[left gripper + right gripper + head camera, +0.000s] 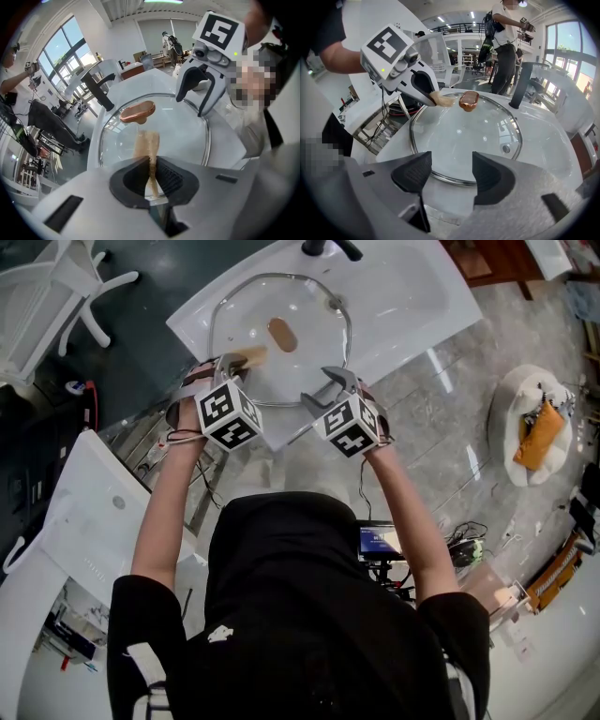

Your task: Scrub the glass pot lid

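- the left gripper (150, 165) is clamping tight on a thin tan scrub pad (146, 140), with the jaws closed right down on it. the free end of the pad is sticking out ahead of the jaws, over the near-left part of the glass.
- whether the pad is actually pressing on the glass or hovering just above it is not showing clearly in any view.
- the glass lid (300, 367) is lying dome-up on the white sink (412, 287), with its brown knob (281, 334) pointing up at the middle. a black tap (330, 247) is standing at the far side.
- the right gripper (447, 174) is holding its jaws wide apart with nothing between them. it is sitting just beside the lid's near-right metal rim (454, 180) and seems not to be touching it.
- judgement: the scrub is looking barely begun, with the pad at the near-left edge and most of the dome not yet covered.
- to do this step well, the right gripper should be steadying the rim, since a loose lid on smooth porcelain is likely to slide or spin under a sideways push.
- the pad is thin and floppy, so pressing its flat face down will be working better than dragging its edge.
- short overlapping strokes should be going round the knob, not over it.
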